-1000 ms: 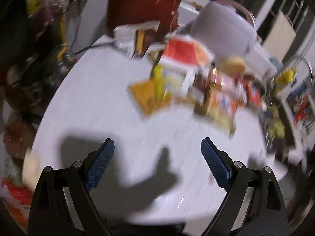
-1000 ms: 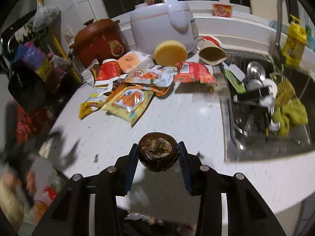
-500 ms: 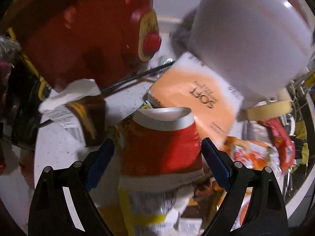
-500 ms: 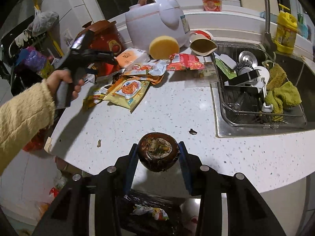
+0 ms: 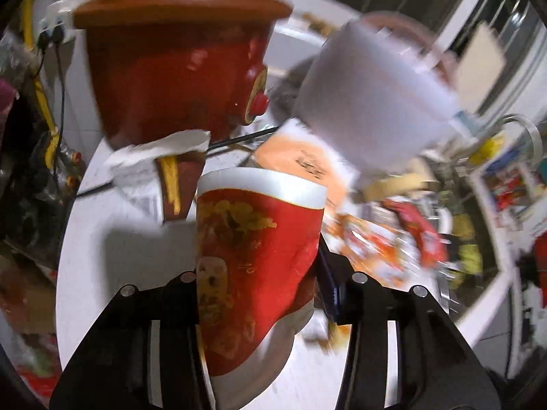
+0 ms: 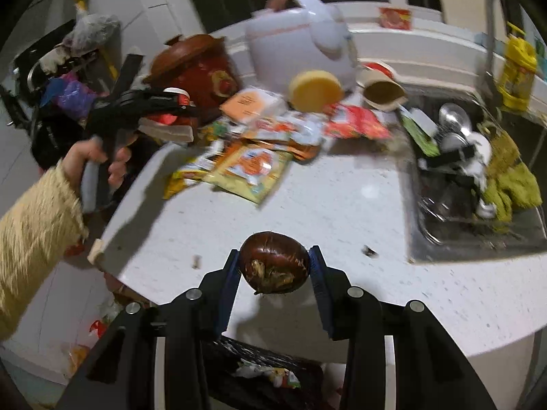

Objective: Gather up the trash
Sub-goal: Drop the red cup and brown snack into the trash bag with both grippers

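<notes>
My left gripper (image 5: 256,273) is shut on a red paper cup (image 5: 253,249) with a white rim and holds it above the white counter (image 5: 89,239). In the right wrist view the left gripper (image 6: 177,106) holds that cup (image 6: 176,97) beside the red clay pot (image 6: 201,71). My right gripper (image 6: 275,268) is shut on a dark brown round fruit husk (image 6: 273,266) over the counter's front edge. A black trash bin (image 6: 266,376) with wrappers in it sits below. Snack wrappers (image 6: 253,164) lie in a heap mid-counter.
A white rice cooker (image 6: 301,37), a yellow sponge (image 6: 314,89) and a tipped paper cup (image 6: 379,92) stand at the back. A sink (image 6: 471,184) with dishes and a green cloth is at the right. An orange tissue pack (image 5: 301,157) lies behind the cup.
My left gripper closed on the red cup and lifted it off the counter. My right gripper tilted, still holding the husk over the bin.
</notes>
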The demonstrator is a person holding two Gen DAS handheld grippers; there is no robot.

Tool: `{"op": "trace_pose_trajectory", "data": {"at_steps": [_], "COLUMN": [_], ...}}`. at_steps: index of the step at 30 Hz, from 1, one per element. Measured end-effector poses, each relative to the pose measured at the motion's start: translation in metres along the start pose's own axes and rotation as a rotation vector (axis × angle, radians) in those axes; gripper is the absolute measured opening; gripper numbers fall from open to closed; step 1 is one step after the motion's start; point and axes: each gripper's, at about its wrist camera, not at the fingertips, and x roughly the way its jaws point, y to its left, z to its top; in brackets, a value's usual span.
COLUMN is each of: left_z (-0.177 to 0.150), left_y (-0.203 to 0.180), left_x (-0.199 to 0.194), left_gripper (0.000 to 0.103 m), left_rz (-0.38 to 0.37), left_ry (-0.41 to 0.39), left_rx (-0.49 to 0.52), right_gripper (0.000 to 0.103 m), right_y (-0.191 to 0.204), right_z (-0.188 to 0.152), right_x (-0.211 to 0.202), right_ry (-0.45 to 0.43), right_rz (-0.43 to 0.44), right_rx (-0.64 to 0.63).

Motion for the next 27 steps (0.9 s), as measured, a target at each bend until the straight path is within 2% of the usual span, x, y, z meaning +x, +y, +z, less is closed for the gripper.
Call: {"op": "trace_pose_trajectory", "data": {"at_steps": [3, 6, 8, 10, 13, 16, 17, 20, 23, 27], "left_z": [-0.04, -0.089, -0.132, -0.169, -0.223, -0.27, -0.292, -0.337, -0.384, -0.443], "left_y": [0.01, 0.02, 0.03, 0.037, 0.054, 0.064, 0.069, 0.081, 0.091, 0.111], "left_x": [-0.06, -0.103, -0.128, -0.138, -0.144, -0.132, -0.12, -0.092, -0.046, 0.026], "left_gripper": [0.044, 0.044, 0.044, 0.044, 0.044, 0.044, 0.044, 0.044, 0.043, 0.043], "left_rz": [-0.093, -0.134, -0.151, -0.132, -0.134, -0.074, -0.051, -0.063, -0.039, -0.059], "left_ry": [-0.049, -0.061, -0.034, 0.005, 0.076, 0.166, 0.218, 0.303, 0.416, 0.552], "left_rx": [0.003, 0.015, 0.008, 0.003, -0.056, -0.065, -0.076, -0.106, -0.085, -0.124], "right_gripper": [0.041, 0.041, 0.041, 0.041, 0.041, 0.041, 0.041, 0.04, 0.04, 0.04], "right_y": [0.023, 0.05, 0.073, 0.097, 0.125, 0.142, 0.146, 0.148, 0.141, 0.124], "right_z": [0.004, 0.002, -0.004, -0.016, -0.04, -0.07, -0.081, -0.121, -0.164, -0.223], "right_x": [-0.004, -0.01, -0.014, -0.012, -0.003, 0.021, 0.03, 0.065, 0.108, 0.17], "right_ry": [-0.004, 0.009, 0.031, 0.072, 0.137, 0.246, 0.281, 0.383, 0.487, 0.591], "right_rz": [0.066, 0.135, 0.194, 0.25, 0.287, 0.317, 0.317, 0.297, 0.263, 0.176], "right_rx": [-0.038, -0.102, -0.162, -0.223, -0.285, -0.31, -0.316, -0.327, -0.305, -0.283]}}
